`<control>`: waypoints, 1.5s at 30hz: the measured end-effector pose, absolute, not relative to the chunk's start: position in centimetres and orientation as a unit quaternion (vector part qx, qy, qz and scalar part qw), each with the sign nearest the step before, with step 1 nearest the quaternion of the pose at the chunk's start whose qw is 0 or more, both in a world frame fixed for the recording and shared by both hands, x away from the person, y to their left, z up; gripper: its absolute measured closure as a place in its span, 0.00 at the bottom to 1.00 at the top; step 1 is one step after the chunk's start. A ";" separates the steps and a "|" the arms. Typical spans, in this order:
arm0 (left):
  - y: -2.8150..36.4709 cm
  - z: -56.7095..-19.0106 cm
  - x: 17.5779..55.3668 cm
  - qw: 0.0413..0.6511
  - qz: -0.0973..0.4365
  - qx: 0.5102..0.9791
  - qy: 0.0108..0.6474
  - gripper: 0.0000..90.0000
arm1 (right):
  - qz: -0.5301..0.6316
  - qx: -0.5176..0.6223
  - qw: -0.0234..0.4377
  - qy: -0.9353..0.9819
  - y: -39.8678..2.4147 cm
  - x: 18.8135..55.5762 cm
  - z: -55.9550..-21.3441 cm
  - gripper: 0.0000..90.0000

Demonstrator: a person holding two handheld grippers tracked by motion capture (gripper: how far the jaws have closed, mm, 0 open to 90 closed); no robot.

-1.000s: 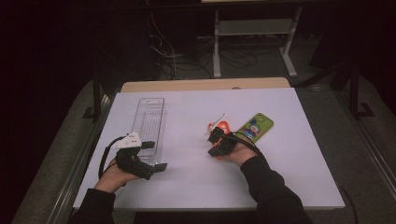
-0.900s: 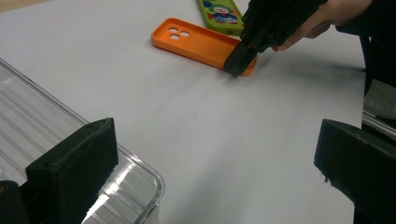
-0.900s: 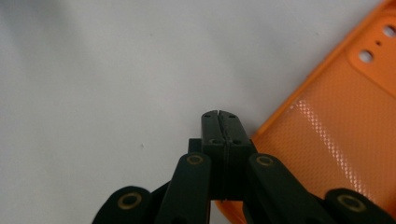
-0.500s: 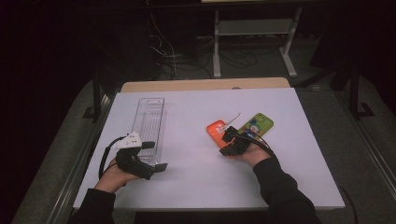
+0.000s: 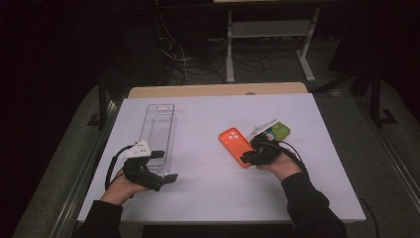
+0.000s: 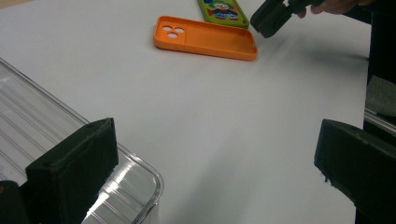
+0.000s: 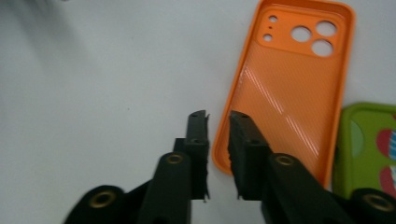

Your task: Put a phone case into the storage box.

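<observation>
Your white bench [image 5: 208, 198] carries a long clear plastic tray [image 5: 158, 130] at its left, with your left tongs [image 6: 205, 154] gaping wide and empty beside the tray's near corner. Right of centre the flat orange silicone phone case [image 7: 289, 88] lies inside-up, a green cartoon-printed phone case [image 7: 369, 149] just beside it. Your right tongs [image 7: 218, 122] have just been opening: a narrow gap, the case's near corner rim between the pads, unclamped.
</observation>
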State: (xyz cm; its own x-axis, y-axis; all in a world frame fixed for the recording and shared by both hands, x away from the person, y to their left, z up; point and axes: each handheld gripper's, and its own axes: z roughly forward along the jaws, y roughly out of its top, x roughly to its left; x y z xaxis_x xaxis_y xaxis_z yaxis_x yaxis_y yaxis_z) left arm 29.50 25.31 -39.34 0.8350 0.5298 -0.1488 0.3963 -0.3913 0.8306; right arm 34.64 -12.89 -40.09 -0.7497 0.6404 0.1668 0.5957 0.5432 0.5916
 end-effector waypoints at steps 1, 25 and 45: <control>25.3 -39.3 29.5 0.476 0.070 0.831 0.279 0.00 | 0.326 0.360 0.041 0.873 -13.8 34.2 -40.1 0.71; 25.4 -39.5 29.6 0.473 0.069 0.835 0.274 0.00 | 0.381 0.354 0.069 0.852 -18.5 28.6 -43.5 0.00; 25.3 -39.7 29.7 0.474 0.073 0.834 0.272 0.00 | 0.358 0.382 0.042 0.851 -18.2 29.5 -41.9 0.00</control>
